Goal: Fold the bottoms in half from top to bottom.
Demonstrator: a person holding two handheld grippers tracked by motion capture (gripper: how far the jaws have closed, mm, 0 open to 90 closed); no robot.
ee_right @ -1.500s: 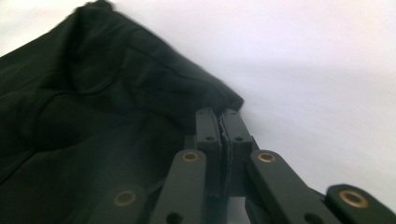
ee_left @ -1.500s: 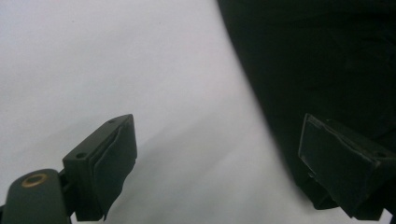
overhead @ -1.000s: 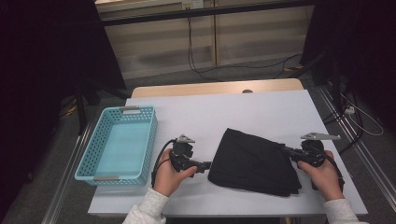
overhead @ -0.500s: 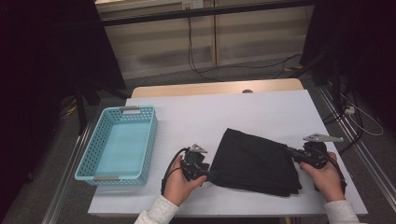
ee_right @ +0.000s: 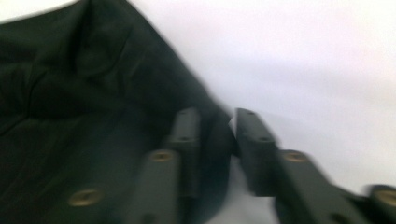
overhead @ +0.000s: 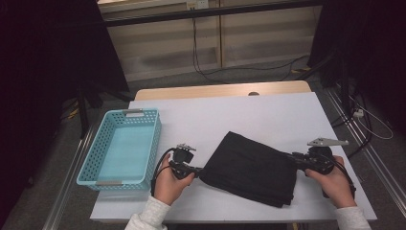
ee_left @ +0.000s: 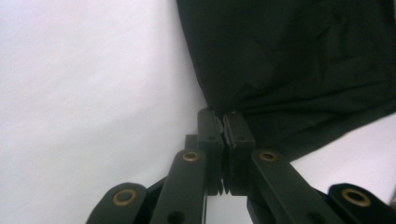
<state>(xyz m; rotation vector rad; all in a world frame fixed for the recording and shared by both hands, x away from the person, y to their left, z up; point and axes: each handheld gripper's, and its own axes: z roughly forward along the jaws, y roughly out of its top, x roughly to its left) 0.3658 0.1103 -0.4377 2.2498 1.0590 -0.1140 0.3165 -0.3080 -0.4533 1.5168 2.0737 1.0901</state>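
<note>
Cloth (overhead: pixel 251 167), black and folded, lies on the bench (overhead: pixel 239 115). Your left gripper (ee_left: pixel 223 122) has just pinched shut on its corner; your right gripper (ee_right: pixel 217 128) has been opening, fingers apart around the edge. Lift slowly, keeping folds together.

A white table (overhead: pixel 268 115) with a wooden far edge (overhead: pixel 220 90) is being lit evenly from above. Beyond it, a grey floor (overhead: pixel 191 76) is being crossed by black cables (overhead: pixel 201 52). Pale wall panels (overhead: pixel 215 43) are being flanked by dark curtains (overhead: pixel 43 57) on both sides.
</note>
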